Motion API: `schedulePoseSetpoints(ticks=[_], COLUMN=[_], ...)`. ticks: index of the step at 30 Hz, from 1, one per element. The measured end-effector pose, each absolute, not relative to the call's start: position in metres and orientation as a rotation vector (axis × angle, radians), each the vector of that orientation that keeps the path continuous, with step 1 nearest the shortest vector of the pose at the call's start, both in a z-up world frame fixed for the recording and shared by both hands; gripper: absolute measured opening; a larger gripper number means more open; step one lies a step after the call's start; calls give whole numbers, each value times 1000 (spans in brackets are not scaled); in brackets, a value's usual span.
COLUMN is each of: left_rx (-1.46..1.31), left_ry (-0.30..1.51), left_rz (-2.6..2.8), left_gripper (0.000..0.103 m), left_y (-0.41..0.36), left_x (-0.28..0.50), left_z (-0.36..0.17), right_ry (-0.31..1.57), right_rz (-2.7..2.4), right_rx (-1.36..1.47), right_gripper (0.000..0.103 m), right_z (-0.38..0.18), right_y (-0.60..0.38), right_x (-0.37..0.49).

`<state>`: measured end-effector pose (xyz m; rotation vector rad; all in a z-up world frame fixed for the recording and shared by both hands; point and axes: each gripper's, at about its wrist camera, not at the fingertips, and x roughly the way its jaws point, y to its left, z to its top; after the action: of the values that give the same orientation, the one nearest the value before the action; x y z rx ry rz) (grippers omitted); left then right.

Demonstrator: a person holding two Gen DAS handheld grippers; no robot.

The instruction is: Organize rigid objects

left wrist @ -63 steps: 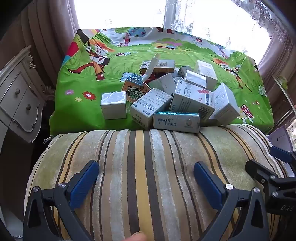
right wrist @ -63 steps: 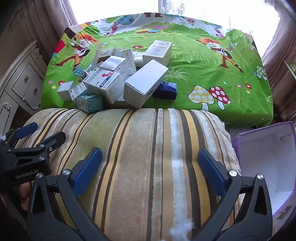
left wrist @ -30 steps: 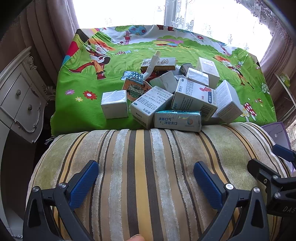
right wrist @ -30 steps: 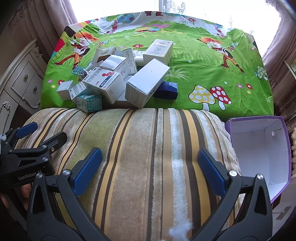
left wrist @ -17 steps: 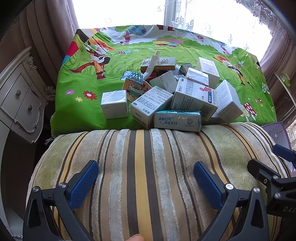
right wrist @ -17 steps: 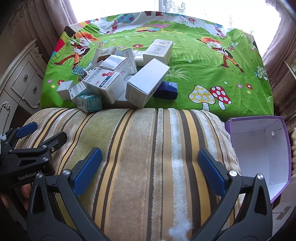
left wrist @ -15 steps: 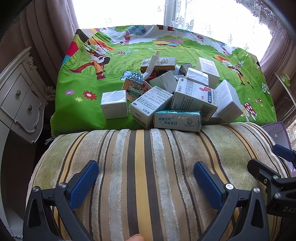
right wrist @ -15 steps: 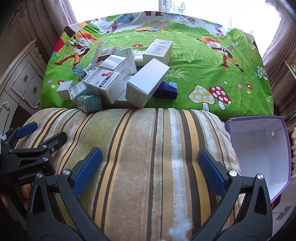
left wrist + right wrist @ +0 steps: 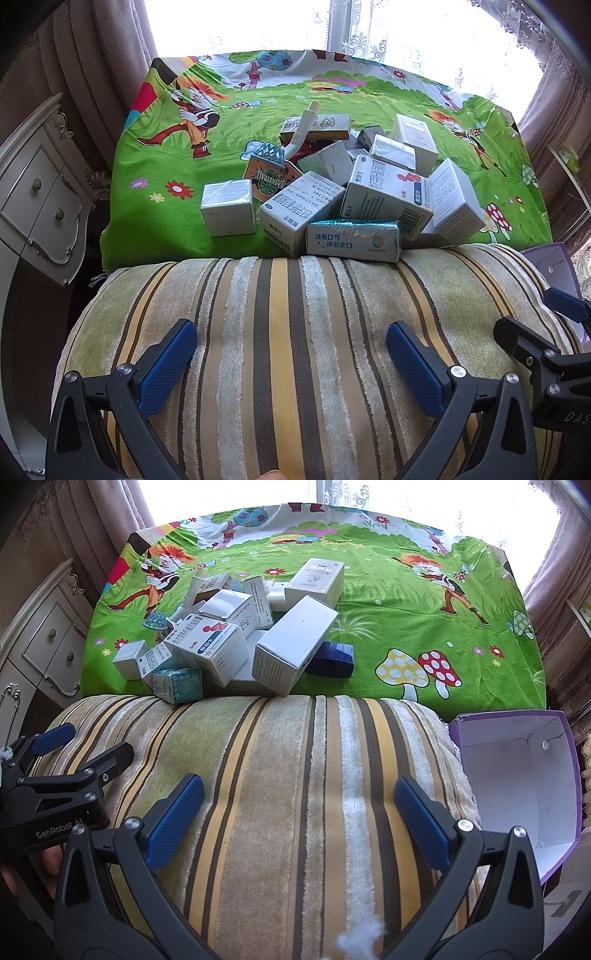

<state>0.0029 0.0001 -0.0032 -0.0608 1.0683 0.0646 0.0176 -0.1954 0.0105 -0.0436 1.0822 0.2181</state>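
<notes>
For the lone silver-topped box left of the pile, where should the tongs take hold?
Grip the silver-topped box across its left and right side faces, coming down from above with the left tongs. It sits upright and apart from the pile, both sides clear.

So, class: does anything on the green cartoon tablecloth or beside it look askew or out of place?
Yes. The white and teal cardboard boxes lie in a jumbled heap, several tilted on one another, and a teal foil box leans against the striped cushion. The purple-edged open carton beside the table holds nothing visible. Both grippers are open.
</notes>
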Motion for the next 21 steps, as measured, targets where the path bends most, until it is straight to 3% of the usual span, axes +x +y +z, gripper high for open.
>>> schedulePoseSetpoints(ticks=[21], left_rx=[-82], left_ry=[1068], left_rz=[60], left_gripper=[103], left_y=[2], left_x=[1], left_z=[-2], right_ry=[1047], right_rz=[221], right_rx=[-37], right_gripper=[103], right_z=[9], right_y=[-195], right_x=[13])
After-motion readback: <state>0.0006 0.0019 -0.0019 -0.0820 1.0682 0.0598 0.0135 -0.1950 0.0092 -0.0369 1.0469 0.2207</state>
